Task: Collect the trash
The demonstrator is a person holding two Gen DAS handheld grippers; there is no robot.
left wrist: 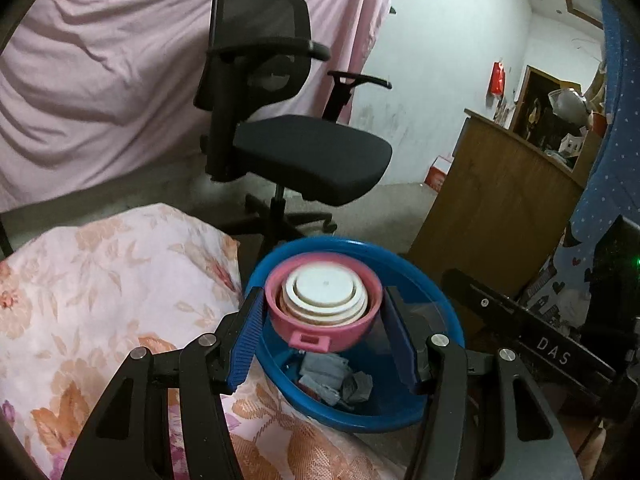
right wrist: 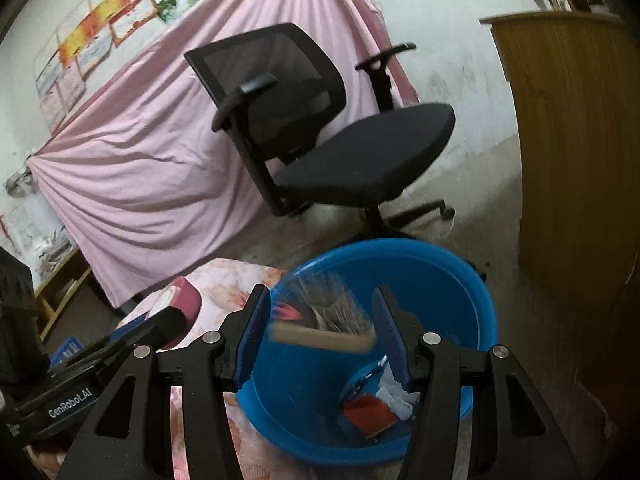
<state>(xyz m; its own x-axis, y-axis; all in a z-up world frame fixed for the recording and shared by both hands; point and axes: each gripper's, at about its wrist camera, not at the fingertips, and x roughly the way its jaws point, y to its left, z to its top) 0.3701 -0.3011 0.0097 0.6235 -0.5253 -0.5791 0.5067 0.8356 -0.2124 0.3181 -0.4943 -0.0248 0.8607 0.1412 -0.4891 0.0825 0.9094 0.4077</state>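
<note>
Over the blue bin (left wrist: 440,284), my left gripper (left wrist: 320,340) clamps a stiff, light pink container (left wrist: 320,320) by its sides; my right gripper (right wrist: 320,332) pinches a blurred brush (right wrist: 324,338).

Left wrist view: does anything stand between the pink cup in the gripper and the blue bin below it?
Nothing visible does. The pink cup, clamped in the left gripper, hangs over the open blue bin; only grey scraps lie on its bottom. The brush in the right gripper does not show here.

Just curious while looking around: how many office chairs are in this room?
1. The black chair stands on the floor beyond the blue tub, in front of the pink sheet. Others may be hidden outside these two views.
</note>
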